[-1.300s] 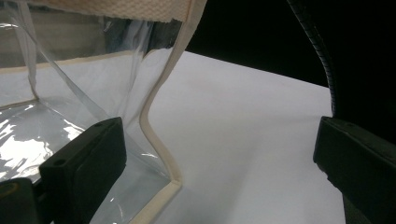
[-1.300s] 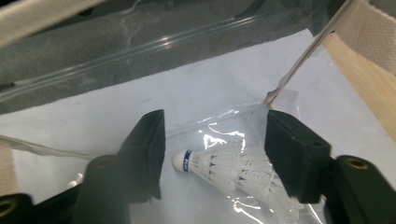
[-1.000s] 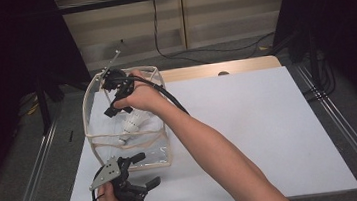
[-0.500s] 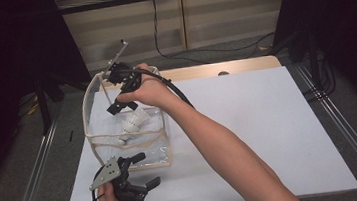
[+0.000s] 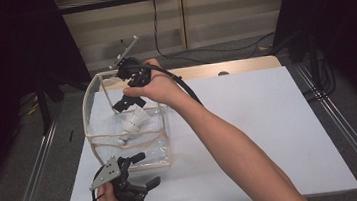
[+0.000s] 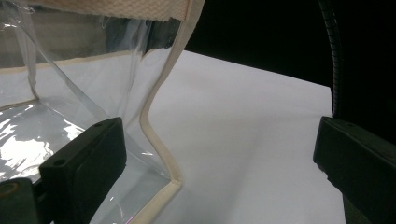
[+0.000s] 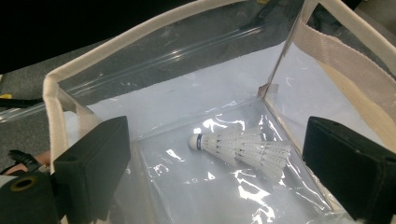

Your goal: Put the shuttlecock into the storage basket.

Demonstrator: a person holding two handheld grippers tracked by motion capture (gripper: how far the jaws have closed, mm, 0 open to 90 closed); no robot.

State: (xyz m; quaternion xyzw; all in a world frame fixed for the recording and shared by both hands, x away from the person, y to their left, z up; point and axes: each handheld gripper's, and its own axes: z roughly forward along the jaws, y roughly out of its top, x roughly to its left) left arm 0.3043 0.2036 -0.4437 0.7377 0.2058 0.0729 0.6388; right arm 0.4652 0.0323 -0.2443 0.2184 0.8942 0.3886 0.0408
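Two hand-held grippers work a clear bag point(image 5: 130, 135) on the counter point(image 5: 269, 121). Nearest, the left hand-held gripper point(image 5: 134, 178) sits released at the bag's front corner, touching nothing I can see; it should steady that beige edge point(image 6: 156, 121) so the bag stays upright. Farther off, the shuttlecock point(image 7: 240, 149) lies on its side on the bag's floor. The right hand-held gripper point(image 5: 128, 93), released and empty, should lift straight out, clear of the rim. Compared with a second ago, its jaws have just been opening and it sits higher above the mouth.
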